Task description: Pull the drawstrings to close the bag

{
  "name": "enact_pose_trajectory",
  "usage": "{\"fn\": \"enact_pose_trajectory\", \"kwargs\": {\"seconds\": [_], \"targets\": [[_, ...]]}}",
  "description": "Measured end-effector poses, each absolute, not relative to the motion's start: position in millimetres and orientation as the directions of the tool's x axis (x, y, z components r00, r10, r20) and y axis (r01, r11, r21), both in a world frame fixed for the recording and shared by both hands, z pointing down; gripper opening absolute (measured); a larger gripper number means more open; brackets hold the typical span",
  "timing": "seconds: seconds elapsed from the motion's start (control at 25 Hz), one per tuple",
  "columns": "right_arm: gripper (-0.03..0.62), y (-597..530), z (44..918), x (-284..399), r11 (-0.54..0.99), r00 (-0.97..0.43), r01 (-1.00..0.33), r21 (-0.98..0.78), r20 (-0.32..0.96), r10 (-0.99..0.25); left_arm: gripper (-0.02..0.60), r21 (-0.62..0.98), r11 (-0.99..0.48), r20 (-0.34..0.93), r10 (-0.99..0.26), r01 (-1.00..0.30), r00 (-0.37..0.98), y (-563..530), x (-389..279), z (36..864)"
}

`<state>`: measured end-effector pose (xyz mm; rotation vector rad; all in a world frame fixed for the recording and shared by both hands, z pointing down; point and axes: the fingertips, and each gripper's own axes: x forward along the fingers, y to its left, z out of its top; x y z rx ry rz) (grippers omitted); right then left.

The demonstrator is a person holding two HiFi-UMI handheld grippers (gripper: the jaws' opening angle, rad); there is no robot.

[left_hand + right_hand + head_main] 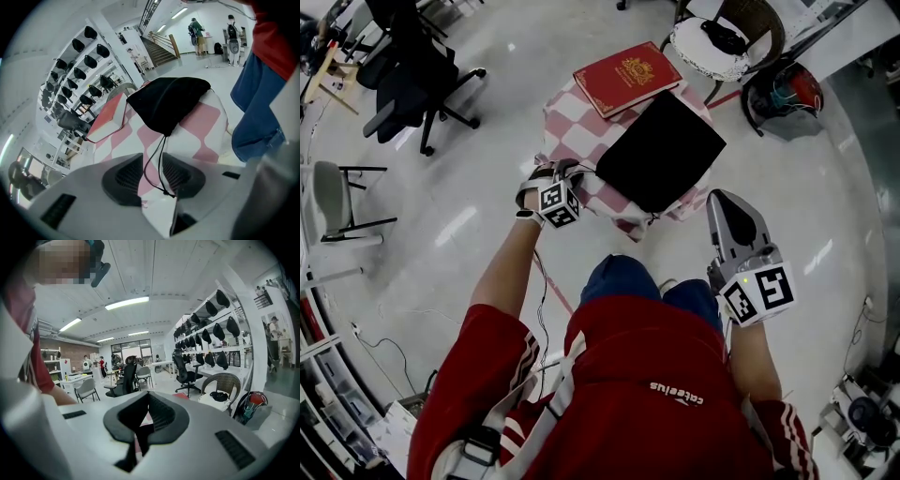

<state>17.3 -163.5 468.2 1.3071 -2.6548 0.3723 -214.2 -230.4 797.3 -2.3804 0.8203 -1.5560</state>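
Head view, red book (626,77) beside black bag (661,150), wicker chair (761,21) behind

I read this site as a large open-plan office or test hall. Indicators:

- A glossy white floor (487,178) with loose cables (389,347) running across it.
- Black swivel office chairs (412,80).
- Desks (77,379) with people (101,365) standing near them.
- Ceiling strip lights (126,303).
- A tall white wall rack (213,319) carrying rows of identical black parts.
- A staircase (157,51) leading to an upper level.
- A brick wall (58,350) at the far end.
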Motion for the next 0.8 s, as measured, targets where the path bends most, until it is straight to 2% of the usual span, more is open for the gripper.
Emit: {"fn": "enact_pose_trajectory", "kwargs": {"seconds": [0.32, 0.52, 0.8], "targets": [[0.014, -159.7, 473.1, 17.7, 0.575, -0.598, -0.801, -0.169, 0.274, -0.753, 0.121, -0.390, -0.865, 0.831, -0.478, -0.316, 0.283, -235.0, -212.9, 806.3], [0.014, -157.6, 469.9, 16.9, 0.571, -0.595, -0.803, -0.173, 0.300, -0.746, 0.014, -0.189, -0.883, 0.885, -0.342, -0.429, 0.315, -228.4, -209.5, 811.4], [0.014, -150.7, 466.1, 9.1, 0.581, -0.608, -0.792, -0.190, 0.331, -0.722, 0.011, 0.012, -0.845, 0.905, -0.218, -0.534, 0.365, -233.2, -212.2, 810.0]]}}
